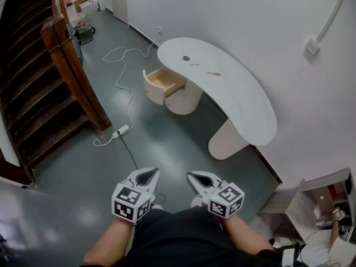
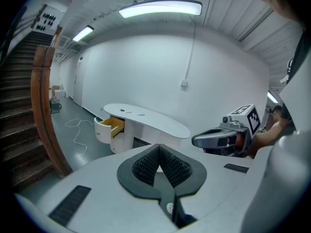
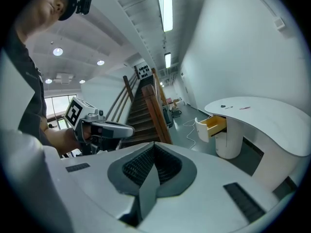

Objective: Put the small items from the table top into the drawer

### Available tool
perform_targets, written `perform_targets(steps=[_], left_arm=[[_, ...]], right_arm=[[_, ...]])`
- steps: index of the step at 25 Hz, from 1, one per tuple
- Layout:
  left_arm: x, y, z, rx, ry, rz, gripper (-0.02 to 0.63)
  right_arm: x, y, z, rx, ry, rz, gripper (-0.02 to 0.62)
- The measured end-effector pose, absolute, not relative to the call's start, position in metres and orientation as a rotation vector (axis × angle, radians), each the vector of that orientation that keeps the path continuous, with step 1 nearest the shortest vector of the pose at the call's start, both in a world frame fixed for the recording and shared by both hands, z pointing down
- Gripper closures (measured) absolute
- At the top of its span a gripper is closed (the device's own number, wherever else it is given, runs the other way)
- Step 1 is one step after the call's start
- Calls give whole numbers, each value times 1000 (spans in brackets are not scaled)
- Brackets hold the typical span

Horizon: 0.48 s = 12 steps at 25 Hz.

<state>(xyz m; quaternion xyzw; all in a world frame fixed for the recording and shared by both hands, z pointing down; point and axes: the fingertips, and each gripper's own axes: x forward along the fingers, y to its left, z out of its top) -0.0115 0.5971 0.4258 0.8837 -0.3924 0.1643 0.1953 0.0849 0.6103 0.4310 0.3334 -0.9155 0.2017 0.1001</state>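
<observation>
Three small items [image 1: 193,64] sit on the table [image 1: 245,102], with both claws closed, empty and well away from it.

A dark round piece [image 1: 186,58], a thin pale sliver [image 1: 193,64] and a thin red stick [image 1: 213,73] lie apart from one another near the table's far end, just above the drawer [image 1: 163,79]. The drawer stands pulled out, showing a bare wooden inside, so it looks ready to receive them. The left claw [image 1: 146,177] and right claw [image 1: 200,178] are held side by side low in front of the person, pads pressed together on nothing; judging by that, no pick is yet begun and the table must first be approached. The table is a curved white top on rounded pedestals against a plain white wall [image 1: 222,15]. A grey-green floor [image 1: 167,143] carries a loose white cable [image 1: 119,77] ending in a power strip [image 1: 122,130], beside a dark wooden staircase [image 1: 33,93].
</observation>
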Motion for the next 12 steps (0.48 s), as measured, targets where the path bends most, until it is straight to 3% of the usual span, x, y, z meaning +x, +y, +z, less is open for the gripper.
perform_targets(steps=[12], left_arm=[[-42,599,438,2481,-1043,456,592]], right_arm=[[60,611,438,1082,-2661,636,597]])
